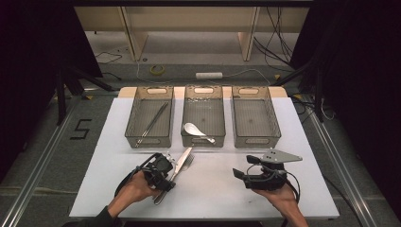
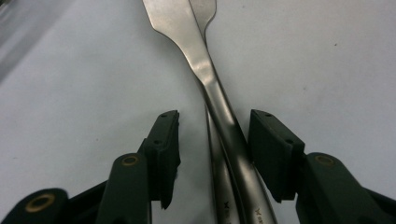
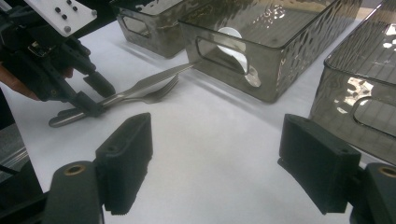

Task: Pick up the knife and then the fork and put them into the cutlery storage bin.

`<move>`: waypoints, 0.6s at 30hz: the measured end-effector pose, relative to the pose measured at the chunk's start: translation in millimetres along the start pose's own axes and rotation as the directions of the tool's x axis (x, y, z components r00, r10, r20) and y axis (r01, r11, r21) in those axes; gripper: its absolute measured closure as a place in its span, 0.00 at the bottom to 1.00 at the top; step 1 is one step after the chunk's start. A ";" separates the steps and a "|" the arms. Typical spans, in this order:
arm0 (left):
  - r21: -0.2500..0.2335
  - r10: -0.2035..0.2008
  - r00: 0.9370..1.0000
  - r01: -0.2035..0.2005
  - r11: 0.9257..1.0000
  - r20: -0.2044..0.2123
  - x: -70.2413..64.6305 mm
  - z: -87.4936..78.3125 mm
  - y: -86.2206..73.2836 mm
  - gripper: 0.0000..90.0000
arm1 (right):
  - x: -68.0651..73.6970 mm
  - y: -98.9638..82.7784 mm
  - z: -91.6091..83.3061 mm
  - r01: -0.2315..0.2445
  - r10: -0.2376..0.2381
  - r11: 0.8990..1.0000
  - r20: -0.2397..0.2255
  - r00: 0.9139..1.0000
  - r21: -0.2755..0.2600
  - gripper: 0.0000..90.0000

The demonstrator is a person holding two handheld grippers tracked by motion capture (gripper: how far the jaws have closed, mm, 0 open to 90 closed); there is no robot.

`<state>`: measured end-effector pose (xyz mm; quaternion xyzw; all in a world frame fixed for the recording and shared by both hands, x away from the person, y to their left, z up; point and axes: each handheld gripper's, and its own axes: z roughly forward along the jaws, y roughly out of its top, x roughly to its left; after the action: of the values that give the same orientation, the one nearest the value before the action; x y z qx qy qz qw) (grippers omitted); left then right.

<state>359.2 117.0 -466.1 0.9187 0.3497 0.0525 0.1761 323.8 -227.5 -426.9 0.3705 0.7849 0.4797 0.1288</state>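
Risk: knife (image 2: 219,100) lies crossed on top of fork (image 2: 204,14), handles stacked between the left tool's (image 2: 214,135) jaws. Pads have not clamped; gaps show on both sides. Closing here would likely pinch both handles together, or skid the knife off the fork. Both pieces lie on the tabletop (image 1: 213,189), at 6 o'clock from the middle bin (image 1: 204,116). Left hand (image 1: 135,189) low, tool aimed toward 1 o'clock. Right tool (image 1: 239,174) released, empty, parked at 3 o'clock of the cutlery.
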 end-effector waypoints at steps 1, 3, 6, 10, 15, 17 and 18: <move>0.000 0.000 1.000 0.000 1.000 0.000 0.0 0.0 0.0 0.60 | -0.3 0.1 0.2 0.002 -0.002 1.000 0.000 1.000 -0.001 0.30; 0.000 0.013 1.000 -0.013 1.000 0.001 -0.7 -0.3 -0.2 0.62 | -0.2 0.4 0.1 0.003 -0.003 1.000 0.001 1.000 0.000 0.30; -0.003 0.015 1.000 -0.015 1.000 0.010 -0.2 -0.5 -0.7 0.66 | 0.9 0.8 0.4 0.006 -0.006 1.000 0.001 1.000 0.000 0.30; -0.010 -0.002 1.000 0.002 1.000 0.013 3.6 -1.1 -1.9 0.78 | 1.5 1.0 0.4 0.009 -0.009 1.000 0.002 1.000 -0.001 0.30; -0.012 -0.033 0.999 0.034 0.999 0.036 8.7 -1.3 -2.5 0.82 | 1.5 1.2 0.6 0.012 -0.012 1.000 0.001 1.000 -0.002 0.31; -0.016 -0.043 0.998 0.043 0.999 0.039 9.3 -1.3 -2.6 0.83 | 1.5 1.3 0.7 0.013 -0.013 1.000 0.000 1.000 -0.002 0.31; -0.017 -0.058 0.997 0.059 0.998 0.051 12.5 -1.5 -3.1 0.84 | 1.5 1.3 0.9 0.014 -0.014 1.000 -0.001 1.000 -0.002 0.31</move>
<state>366.3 127.8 -466.1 0.9073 0.3715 0.0273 0.1950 323.8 -225.5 -426.0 0.3648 0.7871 0.4796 0.1320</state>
